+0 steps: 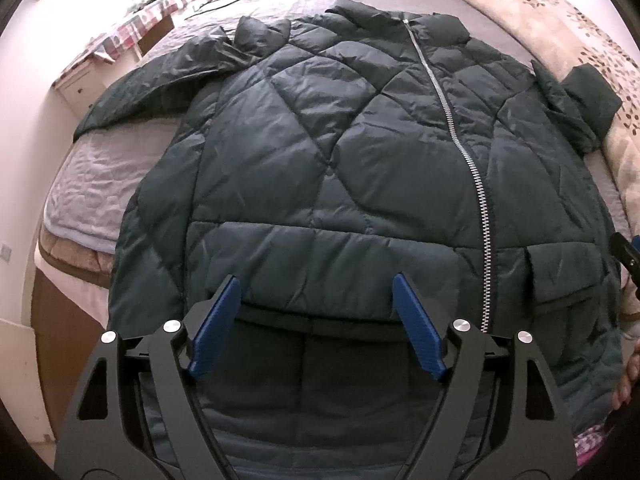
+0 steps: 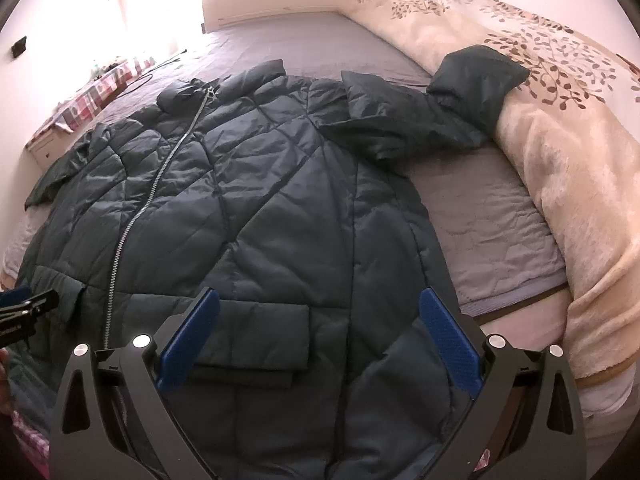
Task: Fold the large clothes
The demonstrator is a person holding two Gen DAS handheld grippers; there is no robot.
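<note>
Left wrist view: one dark quilted jacket [image 1: 320,152] lies flat, front up, on the bed [image 1: 100,176], its one silver zipper [image 1: 472,168] closed, two sleeves spread outward. Left gripper [image 1: 316,284] hangs over the hem, both blue pads [image 1: 416,328] wide apart, nothing between them. Right wrist view: right gripper [image 2: 320,298] likewise spread wide and empty above one pocket flap [image 2: 256,328]. One leaf-print blanket [image 2: 560,152] under the right cuff [image 2: 480,76].
</note>
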